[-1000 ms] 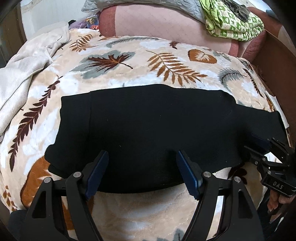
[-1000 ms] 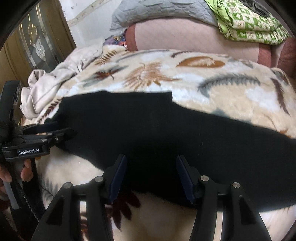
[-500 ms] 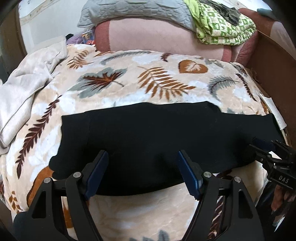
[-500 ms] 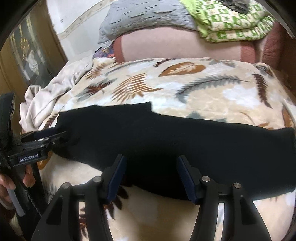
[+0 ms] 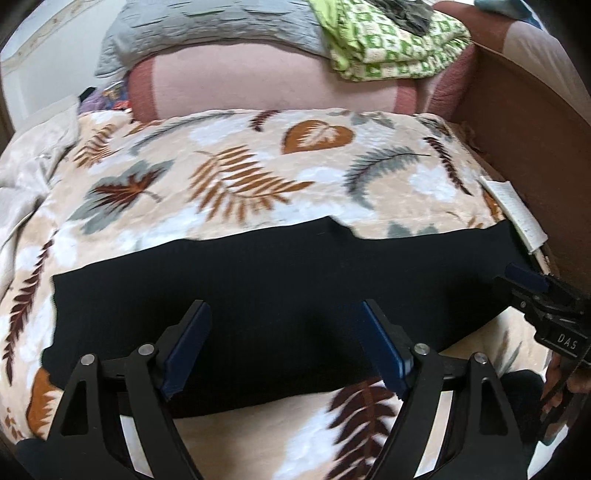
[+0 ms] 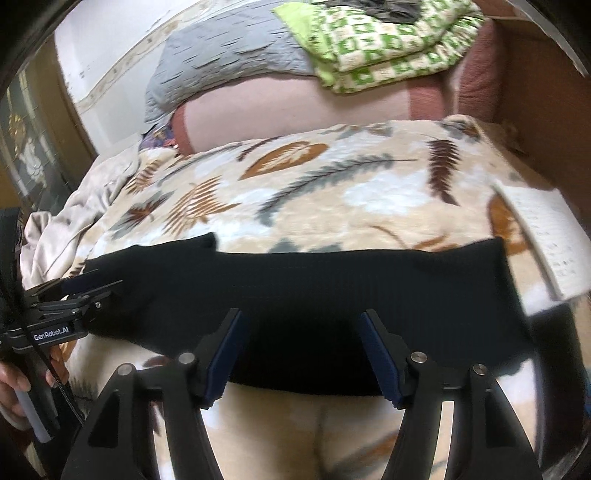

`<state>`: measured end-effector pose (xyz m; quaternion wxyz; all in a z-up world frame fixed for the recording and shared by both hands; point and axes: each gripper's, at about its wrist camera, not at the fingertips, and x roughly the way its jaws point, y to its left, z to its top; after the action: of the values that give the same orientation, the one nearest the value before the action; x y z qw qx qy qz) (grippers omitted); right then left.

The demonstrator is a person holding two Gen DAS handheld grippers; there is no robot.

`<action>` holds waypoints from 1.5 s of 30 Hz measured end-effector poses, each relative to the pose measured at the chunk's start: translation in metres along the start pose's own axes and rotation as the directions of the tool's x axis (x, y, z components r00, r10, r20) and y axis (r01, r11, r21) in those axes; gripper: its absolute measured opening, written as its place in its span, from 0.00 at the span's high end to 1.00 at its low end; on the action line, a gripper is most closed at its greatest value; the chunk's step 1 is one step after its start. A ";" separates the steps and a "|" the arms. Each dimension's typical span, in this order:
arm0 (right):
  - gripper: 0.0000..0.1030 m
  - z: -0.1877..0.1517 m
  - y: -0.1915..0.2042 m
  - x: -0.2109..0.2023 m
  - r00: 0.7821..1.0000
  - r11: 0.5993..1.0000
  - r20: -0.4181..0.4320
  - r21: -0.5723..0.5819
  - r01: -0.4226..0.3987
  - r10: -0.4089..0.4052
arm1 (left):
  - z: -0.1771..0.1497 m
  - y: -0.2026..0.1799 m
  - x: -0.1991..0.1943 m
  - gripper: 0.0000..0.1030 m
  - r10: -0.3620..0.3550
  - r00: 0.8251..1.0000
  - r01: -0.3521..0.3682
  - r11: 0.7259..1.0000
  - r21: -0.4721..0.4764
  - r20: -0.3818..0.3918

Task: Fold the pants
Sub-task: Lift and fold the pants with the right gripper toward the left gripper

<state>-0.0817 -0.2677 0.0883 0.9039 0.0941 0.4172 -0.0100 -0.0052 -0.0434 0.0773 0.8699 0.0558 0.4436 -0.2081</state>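
Hovering closest to each camera are two handheld grippers, both angled down over a bed. The left gripper (image 5: 282,341) has its blue-padded fingers (image 5: 186,349) spread wide and its jaws are opening, with nothing pinched between them; only cloth is lying beneath. The right gripper (image 6: 299,352) is standing at a medium spread and is also opening, likewise gripping nothing. Judging from this, both hands are letting go of the near edge after laying it down, so the garment is resting freely for the next fold.

Lying just beyond the fingers are the black pants (image 5: 266,284), stretching as a long flat band across the bed from left to right, close to its near edge. They are looking smooth and doubled lengthways, one leg seemingly on top of the other, with a small step in the far edge near the middle. The fabric is appearing plain, dark and matte, with faint ribbing.

Underneath them is spreading a cream leaf-patterned blanket (image 5: 236,177). A white paper sheet (image 6: 546,240) is sitting at the pants' right end, its near corner touching the cloth, and a crumpled pale cloth (image 6: 74,221) is bunching at the left. Farther back are resting a pink bolster (image 5: 266,85), a grey quilt (image 5: 207,29) and a folded green checked blanket (image 5: 391,48).
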 end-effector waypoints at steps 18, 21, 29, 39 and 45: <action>0.32 -0.025 -0.067 -0.023 0.992 0.987 -0.006 0.107 0.124 -0.124 | 0.029 -0.081 0.031 0.20 -0.123 0.991 0.129 0.986 0.102 -0.060; 0.32 -0.026 -0.069 -0.026 0.993 0.986 0.002 0.115 0.117 -0.118 | 0.032 -0.088 0.032 0.20 -0.132 0.989 0.138 0.984 0.115 -0.060; 0.30 -0.032 -0.071 -0.033 0.990 0.984 0.001 0.106 0.142 -0.143 | 0.039 -0.099 0.037 0.20 -0.139 0.987 0.149 0.980 0.132 -0.079; 0.29 -0.044 -0.089 -0.036 0.989 0.979 -0.016 0.144 0.147 -0.146 | 0.056 -0.139 0.047 0.20 -0.215 0.971 0.233 0.947 0.219 -0.104; 0.29 -0.059 -0.099 -0.040 0.992 0.978 -0.024 0.166 0.123 -0.121 | 0.073 -0.177 0.065 0.20 -0.279 0.949 0.312 0.896 0.317 -0.146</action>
<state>-0.1615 -0.3571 0.0653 0.8876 0.1439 0.4261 -0.0996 0.0101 -0.2448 0.0854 0.7832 0.1451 0.4465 -0.4076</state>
